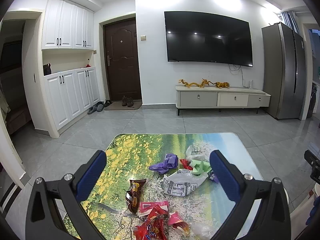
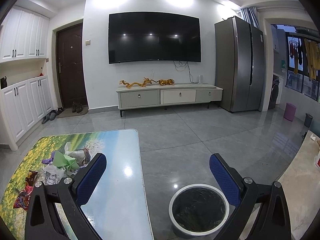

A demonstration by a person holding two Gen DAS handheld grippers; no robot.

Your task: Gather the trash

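- Only the right wrist view shows the bin (image 2: 198, 210), on the floor beside the table (image 2: 120, 180).
- Left gripper (image 1: 158, 172) and right gripper (image 2: 158, 172): fingers spread, empty.
- Wrappers (image 1: 160, 190) on the table: perhaps eight; the nearest are cut off by the frame edge.

The left gripper (image 1: 158, 160) is spread wide, its blue-padded fingers (image 1: 92, 174) angled outward with nothing between them (both pads bare). The right gripper (image 2: 158, 160) stands the same way, fingers (image 2: 226, 176) far apart and empty. Each points forward and slightly downward, its black frame filling the lower corners of its own view.
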